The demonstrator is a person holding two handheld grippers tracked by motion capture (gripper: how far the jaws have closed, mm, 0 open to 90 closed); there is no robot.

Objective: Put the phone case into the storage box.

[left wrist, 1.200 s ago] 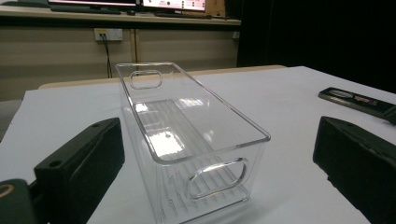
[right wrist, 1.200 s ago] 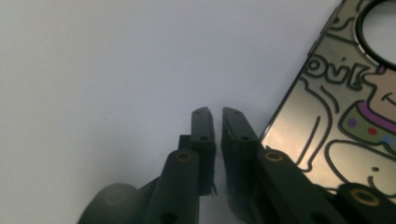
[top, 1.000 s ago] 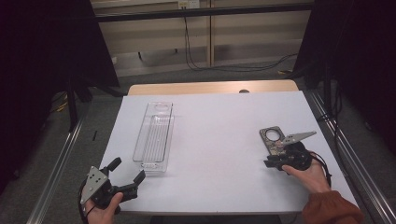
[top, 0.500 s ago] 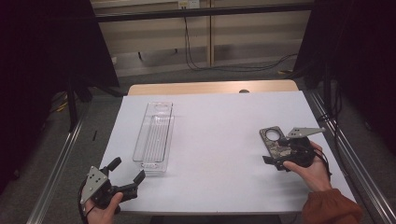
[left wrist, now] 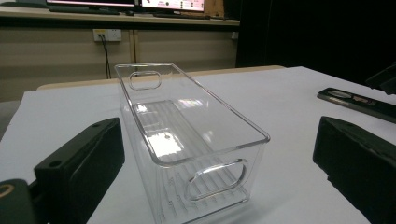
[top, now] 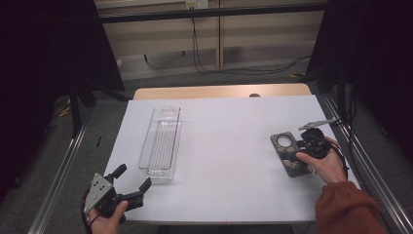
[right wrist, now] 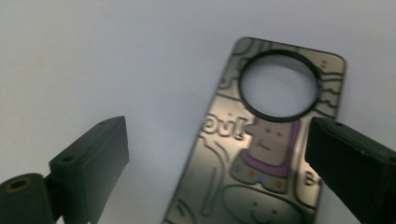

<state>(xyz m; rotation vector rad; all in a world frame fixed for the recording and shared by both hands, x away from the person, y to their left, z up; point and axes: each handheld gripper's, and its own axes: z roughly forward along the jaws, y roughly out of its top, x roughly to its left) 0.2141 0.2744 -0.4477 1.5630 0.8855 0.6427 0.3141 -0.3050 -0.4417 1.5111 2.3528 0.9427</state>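
Now: right gripper (top: 306, 146) poised over phone case (right wrist: 261, 149), fingers released, straddling it. Left gripper (top: 132, 180) fingers released, facing clear bin (left wrist: 187, 135).

A white table (top: 229, 146) with a wooden far edge stands on grey carpet (top: 204, 80); beyond it a beige panelled wall (top: 160, 46) carries a socket (top: 193, 4) with hanging black cables (top: 197, 41), dark curtains at both sides
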